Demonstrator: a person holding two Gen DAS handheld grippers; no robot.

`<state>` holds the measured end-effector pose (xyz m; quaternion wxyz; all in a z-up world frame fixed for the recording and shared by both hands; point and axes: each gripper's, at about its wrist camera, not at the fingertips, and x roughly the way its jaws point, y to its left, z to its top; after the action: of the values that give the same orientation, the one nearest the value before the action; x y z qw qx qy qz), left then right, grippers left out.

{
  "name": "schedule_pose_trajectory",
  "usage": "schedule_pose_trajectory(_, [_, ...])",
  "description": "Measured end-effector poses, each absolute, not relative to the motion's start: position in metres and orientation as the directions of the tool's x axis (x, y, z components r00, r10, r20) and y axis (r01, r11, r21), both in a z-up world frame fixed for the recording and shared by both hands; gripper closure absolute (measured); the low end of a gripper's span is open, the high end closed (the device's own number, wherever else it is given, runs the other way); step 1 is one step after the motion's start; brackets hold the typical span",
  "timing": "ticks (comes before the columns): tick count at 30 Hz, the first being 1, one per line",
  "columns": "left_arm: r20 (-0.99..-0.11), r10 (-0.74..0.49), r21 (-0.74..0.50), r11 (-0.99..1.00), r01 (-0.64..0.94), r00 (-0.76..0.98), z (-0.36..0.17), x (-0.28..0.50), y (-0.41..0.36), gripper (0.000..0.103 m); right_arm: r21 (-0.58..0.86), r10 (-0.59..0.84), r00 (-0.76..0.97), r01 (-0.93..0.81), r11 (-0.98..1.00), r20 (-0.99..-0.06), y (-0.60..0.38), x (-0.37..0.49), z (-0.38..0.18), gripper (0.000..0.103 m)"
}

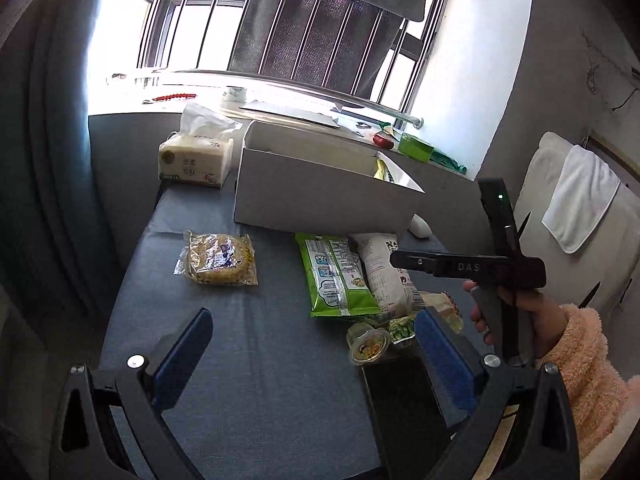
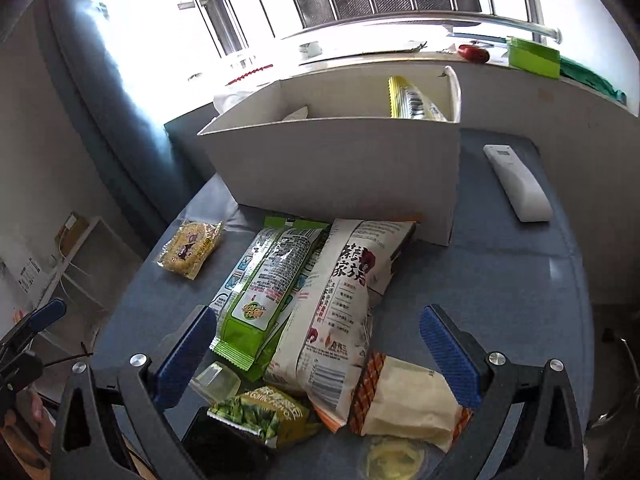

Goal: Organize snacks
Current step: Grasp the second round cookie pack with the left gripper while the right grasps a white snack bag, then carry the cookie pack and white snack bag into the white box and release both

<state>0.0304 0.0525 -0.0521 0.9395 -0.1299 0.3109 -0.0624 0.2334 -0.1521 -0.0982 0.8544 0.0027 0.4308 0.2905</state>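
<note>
1. Hovering above the blue-grey cloth-covered table [image 1: 260,380], left gripper [image 1: 312,344] with blue-padded fingers [image 1: 182,360] spread wide and nothing between them.
2. Poised low over the snack pile, right gripper [image 2: 320,344] likewise wide open and empty, blue pads [image 2: 448,352] flanking the packets without touching them.
3. Seen in the left view, a hand [image 1: 516,308] in a fluffy peach sleeve [image 1: 592,372] gripping the right tool's black handle.
4. Lying side by side and touching, a green-and-white plastic snack bag [image 2: 264,284] and a white bag with bold black characters [image 2: 340,292]; long axes roughly parallel, running from the near table edge toward the box, far ends just short of its front wall.
5. Resting apart to the left of that pair, a clear-wrapped yellow noodle block [image 2: 190,248], long axis slanted.
6. Crowded at the near end of the pile: a small green pea packet [image 2: 260,416], a cream packet with an orange checked end [image 2: 404,400], and a clear jelly cup [image 1: 368,344].
7. Standing behind the pile, an open white cardboard box [image 2: 340,164] with a yellow foil packet [image 2: 412,100] leaning upright in its right end.
8. Lying right of the box, a white remote control [image 2: 516,180], pointing away from the camera.
9. Sitting left of and behind the box, a soft tissue pack [image 1: 196,156].
10. Flat near the left gripper's right finger, a black phone [image 1: 400,400].
</note>
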Motion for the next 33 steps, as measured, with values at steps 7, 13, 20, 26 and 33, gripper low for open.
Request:
schedule_pose_trajectory(7, [-0.578,-0.177,-0.299,0.954,-0.005,0.797,-0.059,0.032,0.072,0.000,0.275,0.463,0.393,-0.446,0.852,-0.795,-0.143,0.267,-0.129,0.000])
schedule_pose_trajectory(13, [-0.617,-0.147,-0.270,0.962,-0.032,0.773,-0.070,0.051,0.083,0.000,0.321,0.492,0.343,-0.447,0.835,-0.800,-0.146,0.267,-0.140,0.054])
schedule_pose_trajectory(20, [-0.690,-0.103,-0.198,0.979,-0.050,0.716,-0.091,0.103,0.097,0.000,0.328,0.519,0.394,-0.458,0.826,-0.759,-0.162,0.251,-0.110,0.061])
schedule_pose_trajectory(26, [-0.752,-0.084,-0.156,0.986,-0.053,0.654,-0.117,0.164,0.109,0.000,0.389,0.596,0.491,-0.463,0.796,-0.635,-0.196,0.233,-0.063,0.061])
schedule_pose_trajectory(33, [-0.829,-0.012,-0.071,0.994,-0.084,0.559,-0.153,0.218,0.112,0.000,0.441,0.644,0.548,-0.469,0.765,-0.534,-0.224,0.196,-0.030,0.061])
